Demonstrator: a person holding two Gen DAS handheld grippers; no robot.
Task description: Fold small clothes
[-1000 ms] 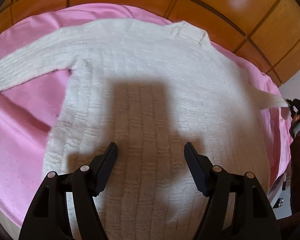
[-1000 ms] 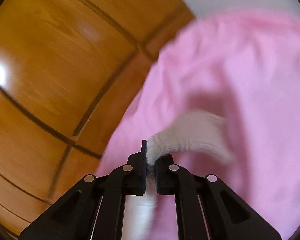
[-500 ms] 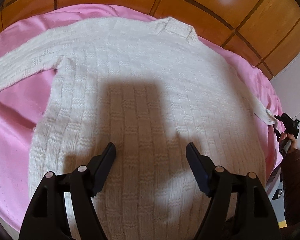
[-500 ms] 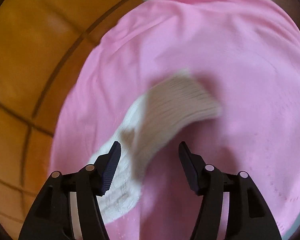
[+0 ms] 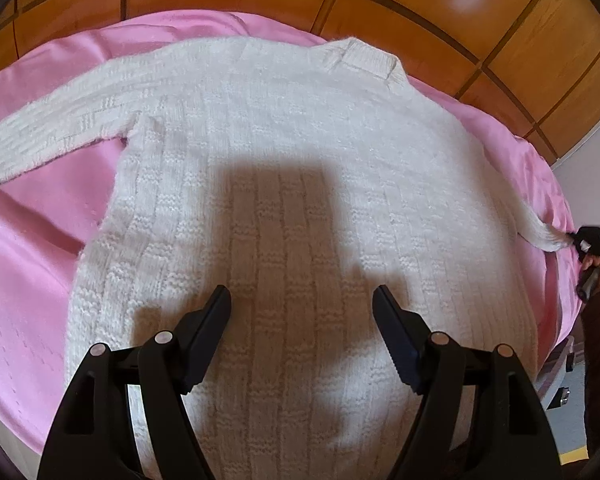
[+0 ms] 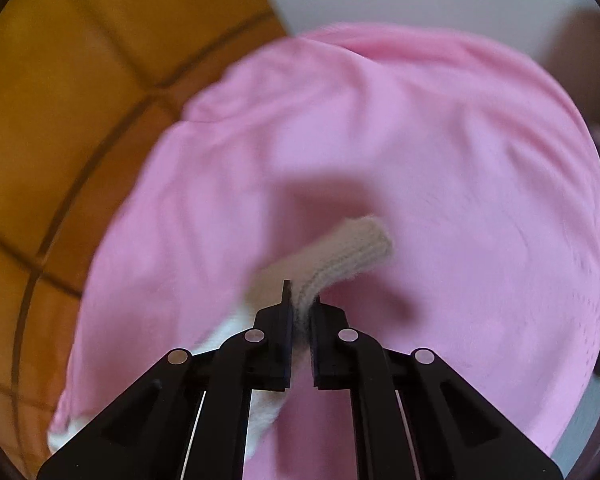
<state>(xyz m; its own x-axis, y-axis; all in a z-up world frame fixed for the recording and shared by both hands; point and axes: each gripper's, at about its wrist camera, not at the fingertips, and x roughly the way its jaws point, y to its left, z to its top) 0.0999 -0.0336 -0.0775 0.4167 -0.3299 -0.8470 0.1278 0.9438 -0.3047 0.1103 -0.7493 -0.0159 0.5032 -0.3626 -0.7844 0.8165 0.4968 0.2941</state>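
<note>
Pink sheet (image 5: 32, 280): spread wide under everything, creased, reaching past both sets of fingers; wooden panelling (image 5: 420, 4) stands beyond its far edge.

White knitted sweater (image 5: 284, 168): laid flat on the sheet, its body straight ahead of and beneath the left fingers, collar at the far end. One sleeve stretches off to the left of those fingers. The other sleeve (image 6: 352, 252) runs out to the right edge of the sheet.

Left gripper (image 5: 302, 300): fingers spread wide apart, nothing between them, poised above the lower body of the sweater; whether the tips touch the knit cannot be told. Its shadow falls on the knit just ahead.

Right gripper (image 6: 300, 308): jaws have just been closing and now pinch the sleeve near its cuff, which sticks out ahead of the fingertips and curls to the right. The rest of the sleeve trails back to the left, below the fingers. View blurred.
</note>
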